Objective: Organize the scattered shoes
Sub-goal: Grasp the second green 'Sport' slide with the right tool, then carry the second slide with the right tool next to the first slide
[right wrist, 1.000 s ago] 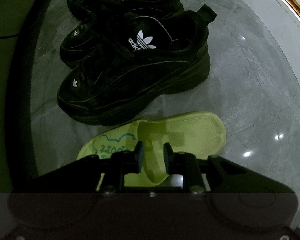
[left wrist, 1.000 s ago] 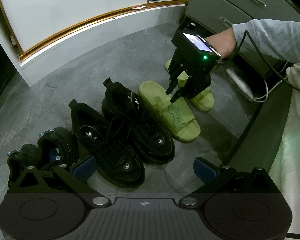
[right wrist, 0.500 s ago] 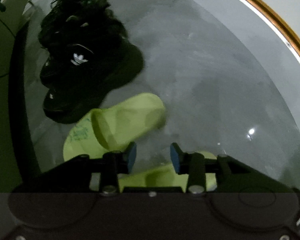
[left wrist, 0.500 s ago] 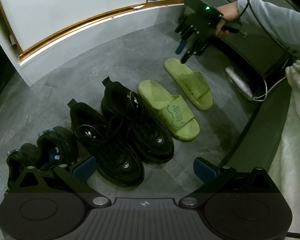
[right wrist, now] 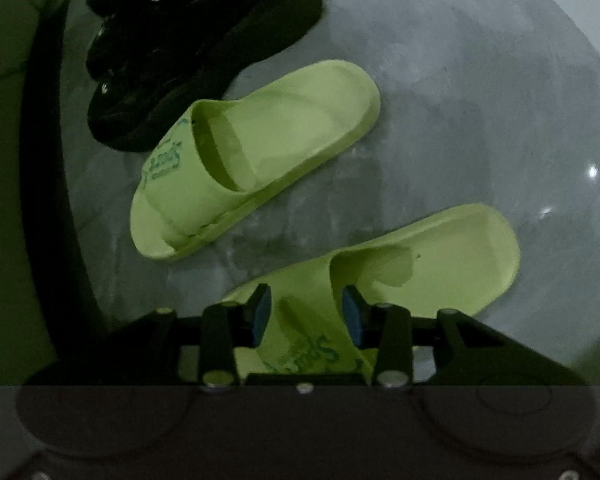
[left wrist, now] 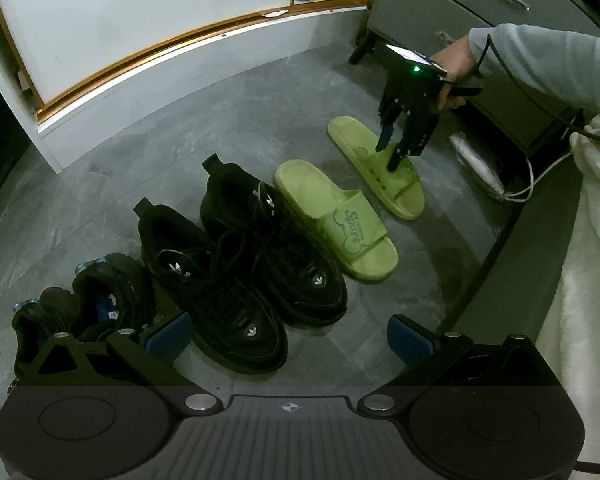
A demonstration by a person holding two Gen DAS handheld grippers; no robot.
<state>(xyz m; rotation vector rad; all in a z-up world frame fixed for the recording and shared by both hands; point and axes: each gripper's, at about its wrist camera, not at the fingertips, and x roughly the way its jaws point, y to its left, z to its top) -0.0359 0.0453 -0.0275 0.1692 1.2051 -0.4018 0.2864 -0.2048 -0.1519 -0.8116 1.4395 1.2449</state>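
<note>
Both jaws of the right gripper [right wrist: 306, 314] stand apart astride the far slipper's [right wrist: 440, 264] strap; close squarely. The left gripper [left wrist: 288, 330] hangs open, empty.

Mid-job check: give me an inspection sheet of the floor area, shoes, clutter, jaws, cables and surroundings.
Surface: grey tiled floor, bare patches glossy.
Job's things: two black sneakers side by side; near green slide beside them; far green slide apart, angled; another dark pair at lower left.
Clutter: rolled white item by the cabinet.
Grippers: right gripper over the far slide's strap, jaws apart, not pressing; left gripper open, holding nothing.
Cables: white cable on the floor; black cable along the sleeve.
Surroundings: grey drawer cabinet, white gold-trimmed unit, white fabric.
</note>
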